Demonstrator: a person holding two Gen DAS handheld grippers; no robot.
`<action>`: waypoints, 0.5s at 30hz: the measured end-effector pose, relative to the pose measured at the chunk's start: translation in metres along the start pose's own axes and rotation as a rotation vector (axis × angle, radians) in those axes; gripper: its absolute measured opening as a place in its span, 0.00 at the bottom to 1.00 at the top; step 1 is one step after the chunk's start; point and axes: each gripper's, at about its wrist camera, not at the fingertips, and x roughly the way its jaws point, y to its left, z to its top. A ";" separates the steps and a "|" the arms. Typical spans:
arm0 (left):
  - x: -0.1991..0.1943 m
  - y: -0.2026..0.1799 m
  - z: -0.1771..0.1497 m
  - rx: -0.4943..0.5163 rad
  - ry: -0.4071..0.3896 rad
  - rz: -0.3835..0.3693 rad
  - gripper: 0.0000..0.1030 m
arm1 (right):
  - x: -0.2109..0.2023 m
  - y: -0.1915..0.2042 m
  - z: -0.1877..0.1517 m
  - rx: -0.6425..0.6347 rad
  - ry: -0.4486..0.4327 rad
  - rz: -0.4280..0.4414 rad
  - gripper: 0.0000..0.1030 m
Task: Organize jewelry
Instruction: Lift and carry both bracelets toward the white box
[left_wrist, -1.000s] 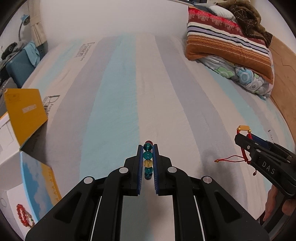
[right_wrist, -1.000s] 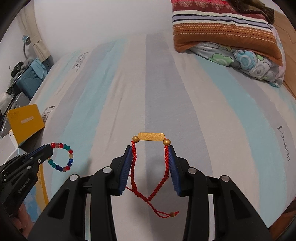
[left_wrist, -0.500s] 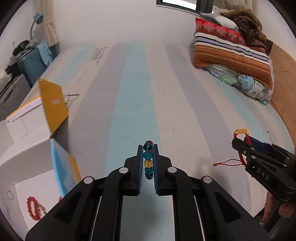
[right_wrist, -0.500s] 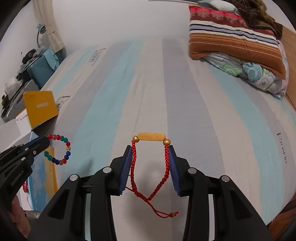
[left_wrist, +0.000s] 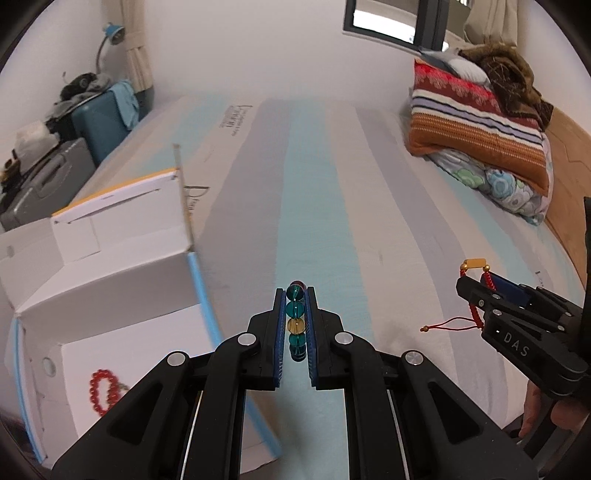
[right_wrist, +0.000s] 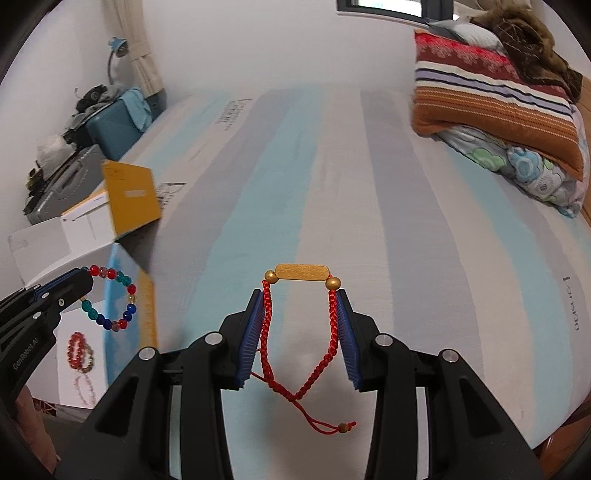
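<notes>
My left gripper (left_wrist: 295, 295) is shut on a bracelet of coloured glass beads (left_wrist: 296, 318), held edge-on above the bed; the same bracelet (right_wrist: 110, 299) hangs as a ring in the right wrist view. My right gripper (right_wrist: 301, 295) holds a red braided cord bracelet (right_wrist: 301, 332) with a gold bar (right_wrist: 302, 271) stretched between its pads, cord ends dangling below. It also shows in the left wrist view (left_wrist: 476, 291). An open white box (left_wrist: 122, 295) stands left of both grippers, with a red bead bracelet (left_wrist: 103, 391) lying inside.
The striped mattress (left_wrist: 321, 184) stretches ahead. Folded blankets and pillows (left_wrist: 480, 129) are piled at the far right. The box's yellow flap (right_wrist: 129, 199) stands up. Suitcases and clutter (left_wrist: 55, 158) sit beyond the bed's left edge.
Both grippers have swung left toward the box, which now fills more of the left side. Each keeps its bracelet held as before.
</notes>
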 end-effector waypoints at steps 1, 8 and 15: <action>-0.006 0.004 -0.001 -0.004 -0.008 0.002 0.09 | -0.003 0.006 0.000 -0.006 -0.005 0.006 0.36; -0.037 0.046 -0.017 -0.060 -0.045 0.025 0.09 | -0.024 0.062 -0.001 -0.065 -0.053 0.055 0.36; -0.057 0.103 -0.038 -0.135 -0.059 0.084 0.09 | -0.035 0.118 -0.008 -0.130 -0.087 0.108 0.36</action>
